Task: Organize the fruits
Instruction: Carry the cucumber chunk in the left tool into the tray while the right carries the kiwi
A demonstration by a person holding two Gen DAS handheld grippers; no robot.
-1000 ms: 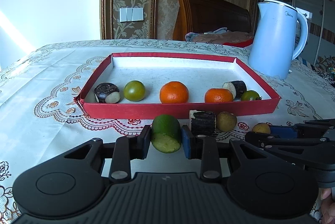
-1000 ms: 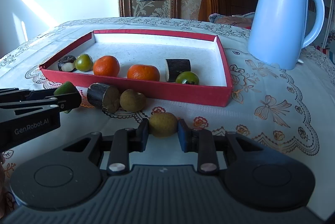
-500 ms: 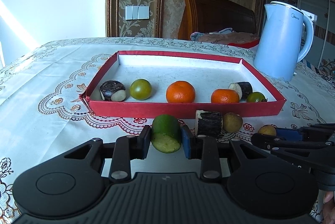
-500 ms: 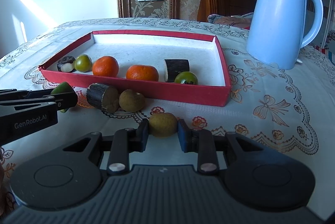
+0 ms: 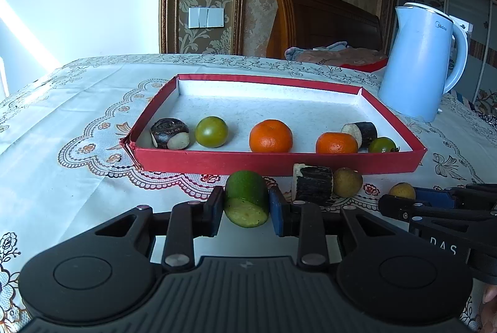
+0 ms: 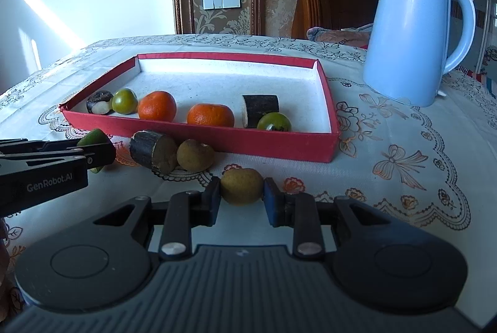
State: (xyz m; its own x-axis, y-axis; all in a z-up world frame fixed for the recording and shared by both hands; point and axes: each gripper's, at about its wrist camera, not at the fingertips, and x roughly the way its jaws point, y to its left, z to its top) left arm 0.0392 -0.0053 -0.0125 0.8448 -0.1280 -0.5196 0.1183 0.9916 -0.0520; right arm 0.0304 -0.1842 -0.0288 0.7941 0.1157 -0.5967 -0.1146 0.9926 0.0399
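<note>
My left gripper [image 5: 247, 205] is shut on a cut green fruit piece [image 5: 246, 197], held just in front of the red tray [image 5: 279, 160]. My right gripper [image 6: 241, 193] is shut on a small yellow-brown fruit [image 6: 241, 185]; it also shows in the left wrist view [image 5: 402, 191]. The tray holds a dark fruit [image 5: 169, 132], a green fruit [image 5: 211, 131], two oranges [image 5: 271, 136] [image 5: 336, 143], a dark cut piece [image 5: 362, 132] and another green fruit [image 5: 382, 145]. A dark cut piece [image 5: 312, 183] and a brown fruit [image 5: 347, 182] lie on the cloth before the tray.
A light blue kettle [image 5: 419, 65] stands at the tray's back right. The patterned tablecloth [image 5: 77, 103] covers the table. A wooden headboard [image 5: 323, 19] and a wall are behind. The left gripper's side [image 6: 46, 165] shows in the right wrist view.
Both grippers have lifted slightly and drawn back a little with their fruits still held. The fruits in the tray and on the cloth have not moved.
</note>
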